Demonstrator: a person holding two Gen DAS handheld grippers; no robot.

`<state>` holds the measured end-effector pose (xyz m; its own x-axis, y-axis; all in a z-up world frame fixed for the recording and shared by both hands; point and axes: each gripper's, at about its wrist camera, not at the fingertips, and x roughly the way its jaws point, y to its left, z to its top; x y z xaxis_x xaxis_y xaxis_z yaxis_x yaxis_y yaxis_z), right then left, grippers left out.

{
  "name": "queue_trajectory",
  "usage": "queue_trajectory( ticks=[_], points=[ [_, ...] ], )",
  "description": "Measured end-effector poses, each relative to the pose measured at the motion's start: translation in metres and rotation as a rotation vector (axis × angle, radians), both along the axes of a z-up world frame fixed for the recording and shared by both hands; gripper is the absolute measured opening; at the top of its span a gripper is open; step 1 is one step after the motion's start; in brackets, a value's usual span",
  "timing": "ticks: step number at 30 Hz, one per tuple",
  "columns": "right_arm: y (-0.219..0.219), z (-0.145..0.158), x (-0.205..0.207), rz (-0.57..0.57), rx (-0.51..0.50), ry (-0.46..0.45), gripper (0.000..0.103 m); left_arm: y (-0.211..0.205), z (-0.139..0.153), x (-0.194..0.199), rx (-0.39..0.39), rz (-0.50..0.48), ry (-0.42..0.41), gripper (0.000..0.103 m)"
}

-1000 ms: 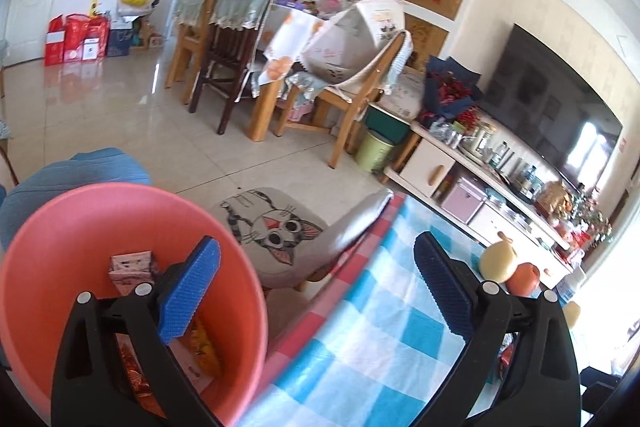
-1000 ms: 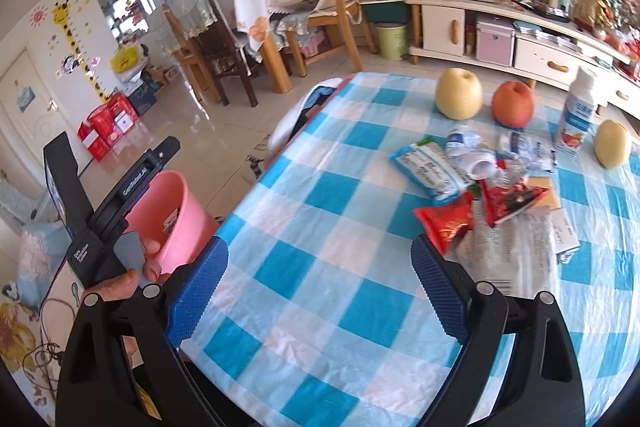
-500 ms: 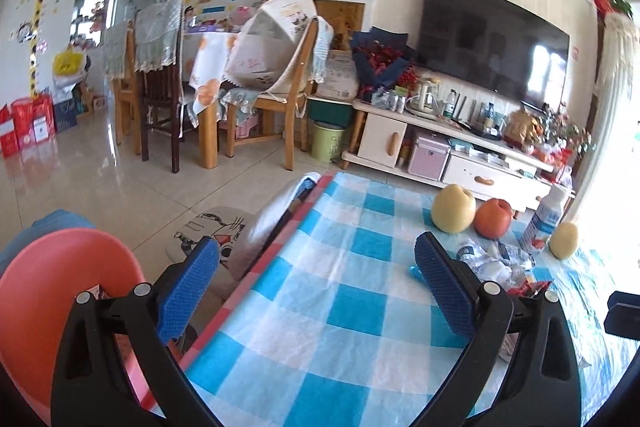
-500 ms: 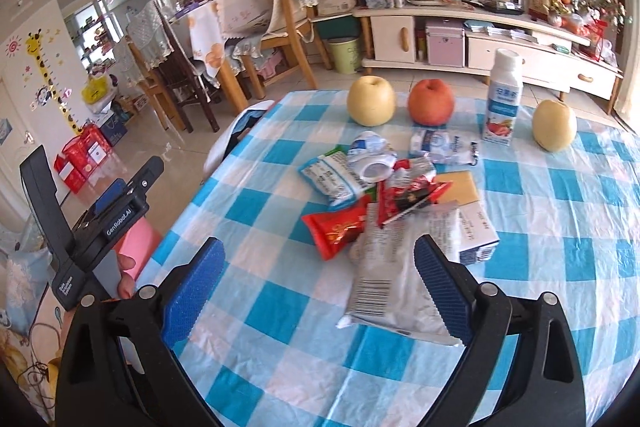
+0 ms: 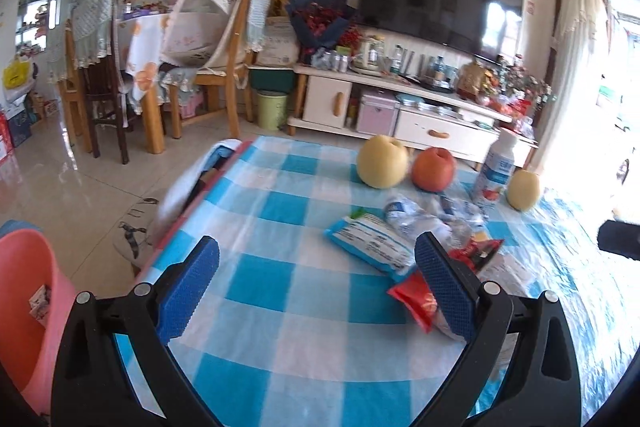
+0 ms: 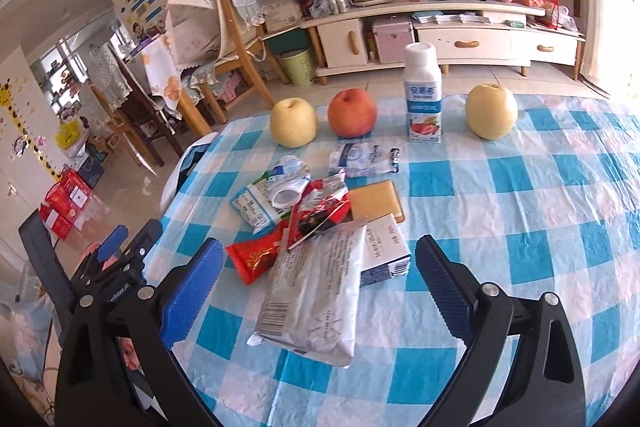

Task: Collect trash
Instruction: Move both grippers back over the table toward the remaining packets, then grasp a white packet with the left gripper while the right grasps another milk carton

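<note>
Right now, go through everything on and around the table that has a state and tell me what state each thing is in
left gripper: open, empty.
right gripper: open, empty.
yogurt bottle: upright, cap on.
white wrapper: lying flat, topmost in the pile.
red wrapper: crumpled, partly under the white wrapper.
small carton: lying on its side.
pink bin: upright, trash inside.
red apple: whole, on the table.
</note>
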<state>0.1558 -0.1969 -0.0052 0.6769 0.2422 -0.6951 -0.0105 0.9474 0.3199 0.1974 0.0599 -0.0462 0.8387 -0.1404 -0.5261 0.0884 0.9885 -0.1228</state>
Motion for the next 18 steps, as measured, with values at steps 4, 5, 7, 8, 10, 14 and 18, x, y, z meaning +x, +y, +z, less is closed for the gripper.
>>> queue_trajectory(
  ticks=[4,5,7,8,10,14,18],
  points=[
    [-0.028,-0.003,0.009,-0.062,0.046,0.033,0.096,-0.017,-0.003,-0.001,-0.058,-0.15,0.034,0.099],
    [-0.034,-0.004,0.011,-0.077,0.053,0.041,0.096,-0.023,-0.004,-0.002,-0.077,-0.185,0.05,0.099],
    [-0.043,-0.006,0.014,-0.102,0.072,0.058,0.096,-0.036,-0.01,-0.003,-0.124,-0.254,0.103,0.099],
    [-0.047,-0.008,0.016,-0.114,0.084,0.07,0.096,-0.044,-0.013,-0.002,-0.148,-0.281,0.126,0.099],
    [-0.053,-0.01,0.02,-0.132,0.105,0.094,0.096,-0.06,-0.02,-0.004,-0.178,-0.316,0.183,0.099],
    [-0.055,-0.01,0.024,-0.133,0.118,0.101,0.096,-0.096,-0.031,-0.007,-0.205,-0.331,0.29,0.099],
    [-0.05,-0.005,0.024,-0.115,0.07,0.082,0.095,-0.13,-0.039,-0.008,-0.12,-0.313,0.324,0.099]
  ],
)
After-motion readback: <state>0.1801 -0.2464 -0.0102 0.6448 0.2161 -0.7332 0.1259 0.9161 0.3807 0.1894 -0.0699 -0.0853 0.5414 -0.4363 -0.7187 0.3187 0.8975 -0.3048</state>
